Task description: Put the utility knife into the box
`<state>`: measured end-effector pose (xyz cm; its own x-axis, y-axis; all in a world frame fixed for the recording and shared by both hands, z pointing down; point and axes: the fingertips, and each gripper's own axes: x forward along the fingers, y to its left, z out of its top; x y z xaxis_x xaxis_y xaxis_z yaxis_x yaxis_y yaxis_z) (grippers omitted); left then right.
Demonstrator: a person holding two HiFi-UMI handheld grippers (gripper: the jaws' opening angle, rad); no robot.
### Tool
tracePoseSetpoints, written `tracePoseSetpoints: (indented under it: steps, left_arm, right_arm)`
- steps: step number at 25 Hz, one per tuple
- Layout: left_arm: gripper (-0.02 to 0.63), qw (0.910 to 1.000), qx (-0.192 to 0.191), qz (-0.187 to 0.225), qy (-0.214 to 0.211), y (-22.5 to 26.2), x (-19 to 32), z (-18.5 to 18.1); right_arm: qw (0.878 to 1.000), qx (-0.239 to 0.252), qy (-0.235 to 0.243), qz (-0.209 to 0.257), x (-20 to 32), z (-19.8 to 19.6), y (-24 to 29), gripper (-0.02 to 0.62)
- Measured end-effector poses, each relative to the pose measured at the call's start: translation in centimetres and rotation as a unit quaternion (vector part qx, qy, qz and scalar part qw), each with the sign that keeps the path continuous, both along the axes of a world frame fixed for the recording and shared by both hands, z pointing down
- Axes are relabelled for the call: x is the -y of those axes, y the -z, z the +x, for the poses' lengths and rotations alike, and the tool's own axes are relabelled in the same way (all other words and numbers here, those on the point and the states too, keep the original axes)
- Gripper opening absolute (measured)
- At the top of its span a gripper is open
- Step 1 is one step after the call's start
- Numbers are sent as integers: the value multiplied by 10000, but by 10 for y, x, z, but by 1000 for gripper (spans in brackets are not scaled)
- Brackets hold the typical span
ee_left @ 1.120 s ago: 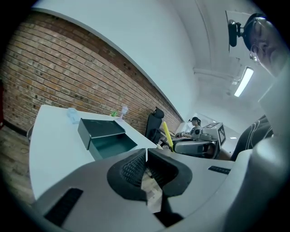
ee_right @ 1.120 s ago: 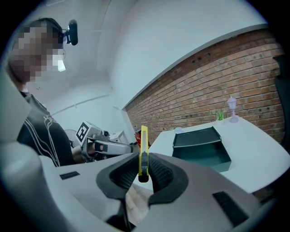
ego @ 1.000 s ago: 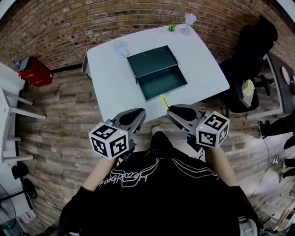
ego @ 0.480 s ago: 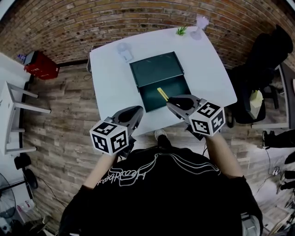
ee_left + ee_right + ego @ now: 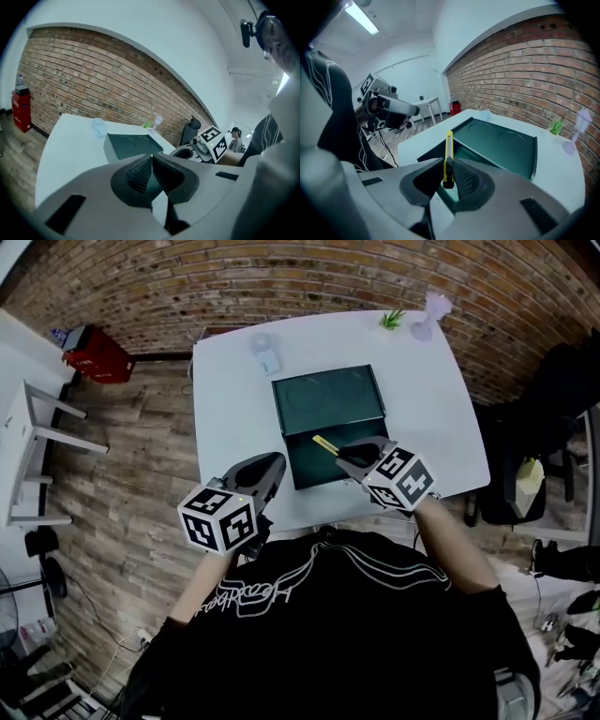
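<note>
While the right gripper (image 5: 345, 454) hangs over the open tray of the dark green box (image 5: 307, 467), we see its jaws pinched narrow on the tail end of the yellow utility knife (image 5: 324, 442). Most of the knife's length sticks out ahead of the pads, and the tip points toward the raised lid (image 5: 328, 399). It looks to be above the tray, not lying in it. How high, we cannot say.

The left gripper (image 5: 151, 161) has its jaws together with nothing between them. It sits near the front edge of the white table (image 5: 225, 399), to the left of the box and clear of it.

Now, the risks as we read them. That grip is far back on a long, slim handle, so the knife could swivel in the pads if its nose bumps the lid's edge. If we let go from too high, it may bounce or skid over the tray's low wall onto the table. If we come in too far forward, it lands on the lid and not inside. The box stands loose, so a knock from the gripper could shove it, with no second hand steadying it.
</note>
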<state>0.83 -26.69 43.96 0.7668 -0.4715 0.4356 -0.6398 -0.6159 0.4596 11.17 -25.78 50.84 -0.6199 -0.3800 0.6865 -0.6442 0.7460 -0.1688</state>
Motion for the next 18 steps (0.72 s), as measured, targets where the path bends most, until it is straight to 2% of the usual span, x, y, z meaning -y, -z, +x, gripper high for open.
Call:
tracePoseSetpoints:
  steps: [10,14,18]
  left_arm:
    - [35,9983,-21,-99,580,-22,4,-14]
    - [37,9972,-82,-68,746,-21,5,-19]
    - [35,9963,-104,-122,842,-27,4,-22]
  right_arm:
    - [9940,-755,754,-260,15,-10,-50,69]
    - [9842,-1359,1043,-458,13,-9,-73,69]
    - [9756,-1803,1116,-571,15,-5,-90,69]
